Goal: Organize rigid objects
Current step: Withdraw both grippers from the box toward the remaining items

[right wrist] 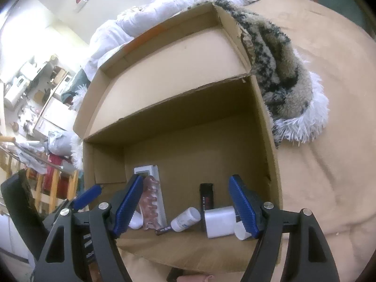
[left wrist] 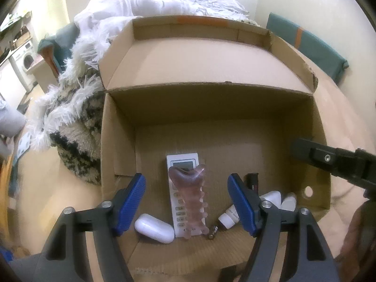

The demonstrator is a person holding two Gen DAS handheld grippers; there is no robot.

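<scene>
An open cardboard box [left wrist: 117,141] [right wrist: 265,127] sits on a bed. Inside lie a white remote control [left wrist: 182,162] [right wrist: 155,188], a pink ridged plastic piece [left wrist: 191,197] [right wrist: 150,202] on top of it, a white oval case [left wrist: 154,228], a small battery [left wrist: 213,231] [right wrist: 163,230], a white bottle [left wrist: 229,217] [right wrist: 185,218], a black lighter-like item [left wrist: 252,182] [right wrist: 206,196] and white cylinders [left wrist: 272,197] [right wrist: 219,221]. My left gripper [left wrist: 186,202] is open above the pink piece. My right gripper [right wrist: 185,209] is open and empty above the box; its body shows in the left wrist view [left wrist: 333,162].
A furry black-and-white blanket [left wrist: 72,117] [right wrist: 282,70] and white bedding [left wrist: 152,2] lie beside and behind the box. The tan bedsheet [right wrist: 329,176] spreads to the right. A teal cushion [left wrist: 310,44] leans on the wall. Room furniture [right wrist: 35,82] is at far left.
</scene>
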